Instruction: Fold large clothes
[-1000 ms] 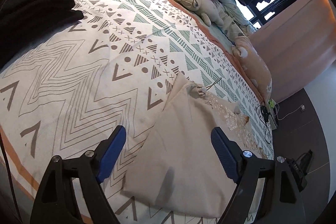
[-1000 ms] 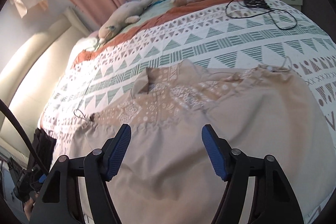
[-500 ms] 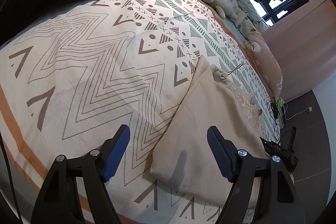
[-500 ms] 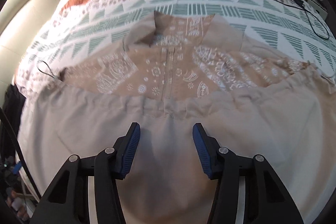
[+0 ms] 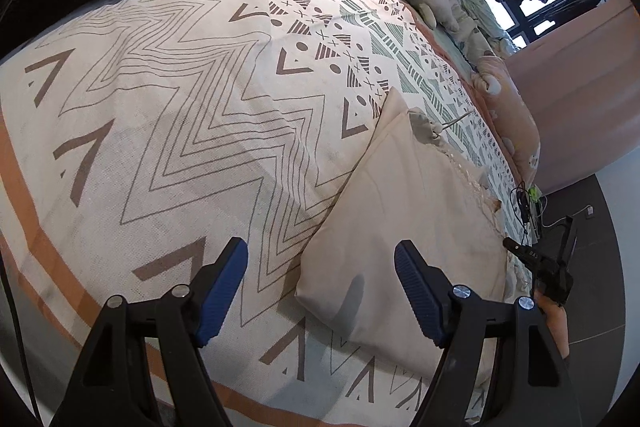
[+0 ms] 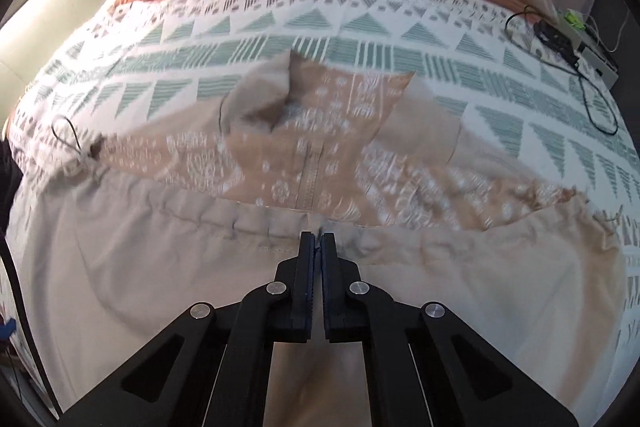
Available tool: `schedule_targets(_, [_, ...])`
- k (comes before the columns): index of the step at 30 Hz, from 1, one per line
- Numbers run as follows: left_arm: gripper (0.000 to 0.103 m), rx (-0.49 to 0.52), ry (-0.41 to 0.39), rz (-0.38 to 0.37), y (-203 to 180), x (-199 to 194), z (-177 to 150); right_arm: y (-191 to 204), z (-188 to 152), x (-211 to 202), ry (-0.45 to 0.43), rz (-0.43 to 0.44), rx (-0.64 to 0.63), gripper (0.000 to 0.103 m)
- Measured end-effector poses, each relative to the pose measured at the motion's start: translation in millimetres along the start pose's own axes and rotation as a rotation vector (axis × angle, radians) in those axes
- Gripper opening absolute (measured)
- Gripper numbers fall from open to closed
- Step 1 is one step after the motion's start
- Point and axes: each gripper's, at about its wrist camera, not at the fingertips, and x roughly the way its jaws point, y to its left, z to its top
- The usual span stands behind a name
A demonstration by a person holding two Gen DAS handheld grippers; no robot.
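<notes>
Beige garment [image 6: 160,267]: soft, light, limp. Right hand-held gripper [image 6: 318,241] closed, apparently pinching its gathered hem; blur obscures contact. Left hand-held gripper [image 5: 320,267] open over the corner.

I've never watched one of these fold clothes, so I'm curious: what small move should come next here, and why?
Probably the left gripper should ease down and close on the near corner of the beige garment. Its jaws stand open above that corner with nothing between them, while the right gripper looks shut on the gathered hem at the middle. With both ends held, the cloth could be lifted and folded over the bedspread.
</notes>
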Motion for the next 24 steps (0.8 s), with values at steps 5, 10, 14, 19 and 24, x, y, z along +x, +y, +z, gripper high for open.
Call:
schedule_targets(5, [0.077, -0.038, -0.01, -0.048, 4.5, -7.2, 0.3, -4.5, 11.9, -13.6, -0.039, -0.001, 0.024, 0.0])
schedule_targets(10, [0.077, -0.107, 0.007, -0.125, 10.1, -3.9, -4.6, -9.3, 16.3, -1.9, -0.025, 0.004, 0.035, 0.0])
schedule_targets(14, [0.077, -0.135, 0.071, -0.172, 9.2, 8.4, -8.8, -16.6, 14.7, 19.3, 0.014, 0.014, 0.053, 0.0])
schedule_targets(19, [0.077, -0.159, 0.11, -0.189, 8.1, 20.2, -14.4, -24.8, 9.4, 47.5, 0.052, 0.033, 0.08, 0.0])
schedule_targets(24, [0.076, -0.167, 0.128, -0.185, 4.2, 35.8, -14.5, -25.8, 10.7, 52.9, 0.048, 0.033, 0.062, 0.0])
